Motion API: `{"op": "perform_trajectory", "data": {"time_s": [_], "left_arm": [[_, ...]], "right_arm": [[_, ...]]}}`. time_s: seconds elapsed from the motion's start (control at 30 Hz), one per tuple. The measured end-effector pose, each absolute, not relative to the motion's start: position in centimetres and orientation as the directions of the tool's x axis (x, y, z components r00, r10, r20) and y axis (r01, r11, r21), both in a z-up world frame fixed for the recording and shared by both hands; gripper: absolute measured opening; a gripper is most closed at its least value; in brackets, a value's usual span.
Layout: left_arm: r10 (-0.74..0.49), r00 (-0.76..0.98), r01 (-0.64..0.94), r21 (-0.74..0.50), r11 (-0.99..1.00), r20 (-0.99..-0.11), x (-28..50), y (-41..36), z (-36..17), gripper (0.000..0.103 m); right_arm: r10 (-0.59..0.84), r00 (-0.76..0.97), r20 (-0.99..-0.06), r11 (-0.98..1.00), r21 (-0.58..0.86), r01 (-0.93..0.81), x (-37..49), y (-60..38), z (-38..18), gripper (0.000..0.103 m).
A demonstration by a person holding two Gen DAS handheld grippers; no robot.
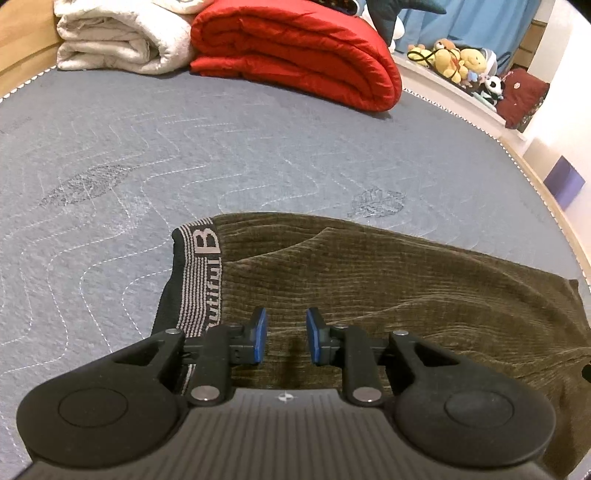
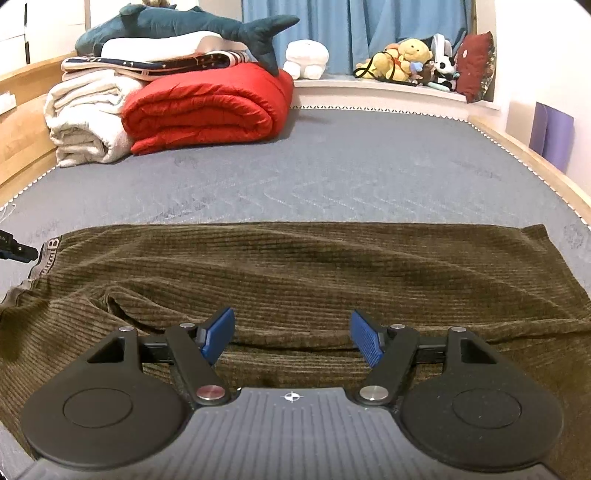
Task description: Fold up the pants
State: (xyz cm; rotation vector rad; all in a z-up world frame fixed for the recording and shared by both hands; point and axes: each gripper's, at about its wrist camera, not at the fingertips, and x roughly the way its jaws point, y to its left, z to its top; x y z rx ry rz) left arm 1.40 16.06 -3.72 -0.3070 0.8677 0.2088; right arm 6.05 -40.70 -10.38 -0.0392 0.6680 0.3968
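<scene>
Olive-brown corduroy pants [image 1: 388,280] lie folded lengthwise on the grey quilted mattress [image 1: 184,147], their black-and-grey striped waistband [image 1: 201,273] at the left end. My left gripper [image 1: 285,334] hovers just above the fabric beside the waistband, its blue pads a narrow gap apart with nothing between them. In the right wrist view the pants [image 2: 314,266] stretch across the frame with a raised fold in front. My right gripper [image 2: 293,338] stands wide open over that fold, holding nothing. The tip of the left gripper [image 2: 16,249] shows at the left edge by the waistband [image 2: 46,260].
A folded red quilt [image 2: 207,107] and rolled white blankets [image 2: 85,118] sit at the head of the bed, with a plush shark [image 2: 184,26] on top. Soft toys [image 2: 406,59] line the window ledge. Wooden bed rails [image 2: 532,162] edge both sides.
</scene>
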Motion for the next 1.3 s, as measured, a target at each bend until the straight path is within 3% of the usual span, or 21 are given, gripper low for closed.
{"op": "perform_trajectory", "data": {"time_s": [0.33, 0.63, 0.7, 0.83, 1.0, 1.1, 1.17, 1.2, 1.27, 1.3], "left_arm": [[0.06, 0.652, -0.279, -0.165, 0.946, -0.756, 1.6, 15.4, -3.4, 0.026], [0.123, 0.674, -0.266, -0.085, 0.96, -0.728, 1.7, 14.0, -3.6, 0.026], [0.138, 0.678, -0.278, -0.078, 0.957, -0.722, 1.7, 14.0, -3.6, 0.028], [0.202, 0.682, -0.339, -0.059, 0.939, -0.703, 1.6, 14.5, -3.2, 0.046], [0.203, 0.656, -0.368, -0.073, 0.927, -0.727, 1.7, 15.1, -3.5, 0.047], [0.131, 0.644, -0.37, -0.156, 0.916, -0.754, 1.6, 15.7, -3.6, 0.035], [0.099, 0.62, -0.388, -0.195, 0.901, -0.778, 2.0, 15.9, -3.4, 0.006], [0.105, 0.616, -0.393, -0.189, 0.9, -0.781, 2.4, 15.7, -3.1, 0.005], [0.147, 0.628, -0.37, -0.127, 0.92, -0.764, 3.9, 14.9, -2.0, 0.003], [0.159, 0.633, -0.357, -0.104, 0.928, -0.758, 4.7, 14.6, -1.7, 0.003]], "right_arm": [[0.325, 0.749, -0.577, 0.942, 0.126, -0.311, 6.4, -41.1, -9.7, 0.071], [0.319, 0.816, -0.482, 0.948, 0.153, -0.28, 5.8, -41.8, -8.7, 0.071], [0.324, 0.825, -0.462, 0.946, 0.178, -0.272, 5.8, -42.0, -8.6, 0.071], [0.315, 0.845, -0.432, 0.949, 0.17, -0.266, 5.8, -42.1, -8.1, 0.071], [0.356, 0.816, -0.455, 0.932, 0.238, -0.274, 6.5, -42.8, -7.6, 0.071], [0.346, 0.813, -0.468, 0.934, 0.256, -0.25, 6.6, -43.0, -7.2, 0.067], [0.336, 0.813, -0.476, 0.937, 0.259, -0.236, 6.8, -43.2, -6.9, 0.052], [0.337, 0.81, -0.48, 0.935, 0.27, -0.229, 6.9, -43.4, -6.8, 0.047], [0.354, 0.798, -0.487, 0.925, 0.307, -0.223, 7.2, -43.8, -6.5, 0.025], [0.366, 0.794, -0.485, 0.917, 0.332, -0.22, 7.3, -43.9, -6.3, 0.023]]}}
